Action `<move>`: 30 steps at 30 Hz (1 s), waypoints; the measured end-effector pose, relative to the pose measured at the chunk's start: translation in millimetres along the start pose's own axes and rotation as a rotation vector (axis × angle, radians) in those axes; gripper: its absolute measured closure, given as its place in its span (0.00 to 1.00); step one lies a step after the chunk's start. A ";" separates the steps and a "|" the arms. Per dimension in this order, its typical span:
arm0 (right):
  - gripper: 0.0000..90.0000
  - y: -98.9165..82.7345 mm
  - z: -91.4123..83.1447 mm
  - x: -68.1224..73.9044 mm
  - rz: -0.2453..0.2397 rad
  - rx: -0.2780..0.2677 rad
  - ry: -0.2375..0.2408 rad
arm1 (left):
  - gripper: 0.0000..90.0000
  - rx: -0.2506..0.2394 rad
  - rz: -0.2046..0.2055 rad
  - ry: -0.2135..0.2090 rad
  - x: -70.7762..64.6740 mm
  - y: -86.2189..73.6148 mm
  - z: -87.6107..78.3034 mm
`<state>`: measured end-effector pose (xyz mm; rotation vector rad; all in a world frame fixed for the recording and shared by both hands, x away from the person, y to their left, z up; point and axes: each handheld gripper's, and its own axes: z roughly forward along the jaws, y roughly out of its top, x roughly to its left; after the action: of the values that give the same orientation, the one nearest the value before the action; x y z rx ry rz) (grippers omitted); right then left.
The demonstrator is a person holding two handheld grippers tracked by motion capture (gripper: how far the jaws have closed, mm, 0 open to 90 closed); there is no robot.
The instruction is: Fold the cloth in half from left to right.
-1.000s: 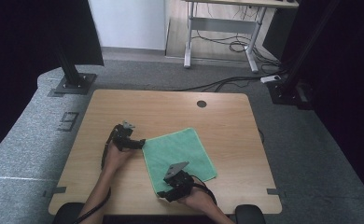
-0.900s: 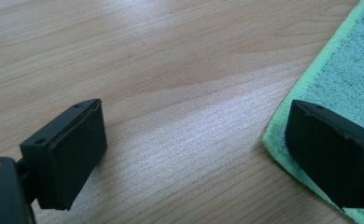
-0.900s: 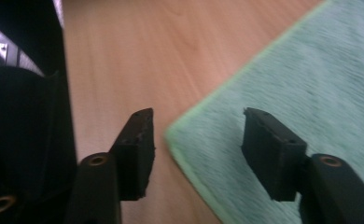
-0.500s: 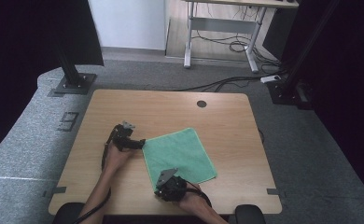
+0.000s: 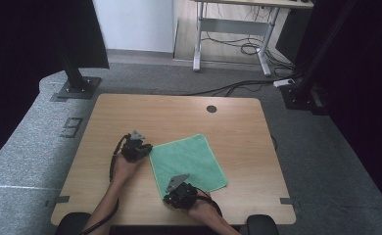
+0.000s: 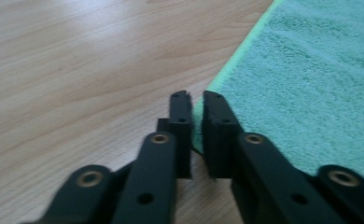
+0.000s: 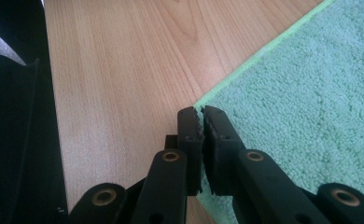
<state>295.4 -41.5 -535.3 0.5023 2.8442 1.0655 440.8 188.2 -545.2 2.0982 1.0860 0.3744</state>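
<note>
High view shows your left hand-held gripper (image 5: 144, 149) and right hand-held gripper (image 5: 170, 192) each pinching a corner of the cloth (image 5: 189, 159), jaws just closed.

Light wooden rectangular table (image 5: 228, 117) on grey carpet floor (image 5: 326, 161); white-legged desk (image 5: 233, 36) behind, black cables (image 5: 238, 88) trailing; white wall (image 5: 135, 24).

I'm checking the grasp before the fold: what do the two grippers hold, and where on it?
Both hold the green terry cloth by its corners: left gripper on the left corner, right gripper on the near corner.
</note>
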 end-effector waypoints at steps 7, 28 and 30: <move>0.96 2.4 1.7 1.5 0.003 -0.004 0.014 | 0.99 0.028 -0.035 0.005 4.4 1.0 -5.0; 0.97 16.3 -25.7 3.2 -0.018 -0.104 0.000 | 0.99 0.012 -0.033 0.036 6.4 28.3 -29.8; 0.97 13.9 -30.1 0.4 -0.009 -0.110 -0.009 | 0.99 0.011 -0.025 0.031 4.8 32.9 -28.7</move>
<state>293.7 -50.5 -503.4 0.4834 2.7583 1.2067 447.1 193.3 -502.1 2.0928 1.1343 0.3907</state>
